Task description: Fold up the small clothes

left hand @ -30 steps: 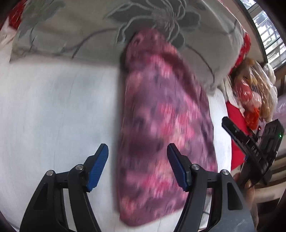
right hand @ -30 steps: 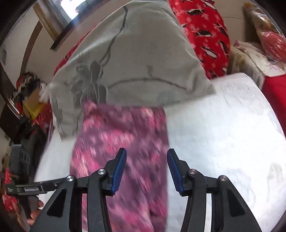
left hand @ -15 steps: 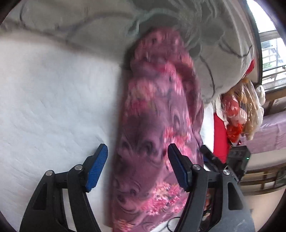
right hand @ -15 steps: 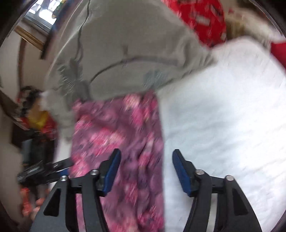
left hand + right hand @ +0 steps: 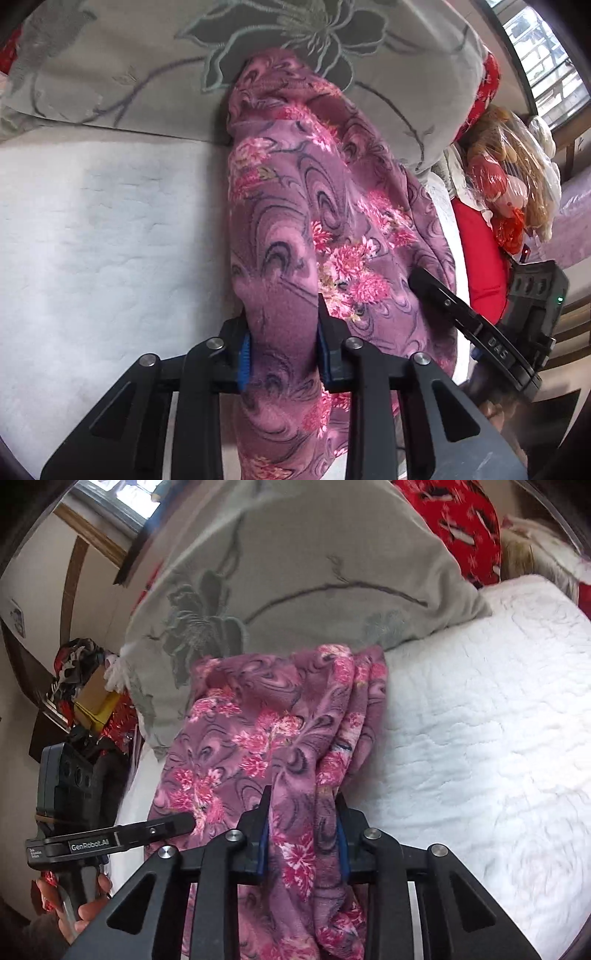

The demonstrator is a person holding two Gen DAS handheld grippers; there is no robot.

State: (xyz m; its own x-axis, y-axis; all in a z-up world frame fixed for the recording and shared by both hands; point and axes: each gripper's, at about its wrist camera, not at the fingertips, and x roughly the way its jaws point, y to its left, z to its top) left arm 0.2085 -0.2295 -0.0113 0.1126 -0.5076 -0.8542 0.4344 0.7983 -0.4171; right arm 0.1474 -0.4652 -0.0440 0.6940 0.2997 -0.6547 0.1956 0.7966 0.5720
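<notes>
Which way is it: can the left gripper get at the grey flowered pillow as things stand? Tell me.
Probably not: the left gripper is shut on the purple floral garment, which also lies between it and the grey flowered pillow.

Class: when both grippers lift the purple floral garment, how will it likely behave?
The garment looks like soft fleece, so it will probably sag between the left gripper and right gripper. Its fuzzy surface likely resists slipping.

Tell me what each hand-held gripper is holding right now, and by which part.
Both grip the purple floral garment. The left hand-held gripper pinches a bunched fold at its near end; the right hand-held gripper clamps gathered fabric at the near end too.
</notes>
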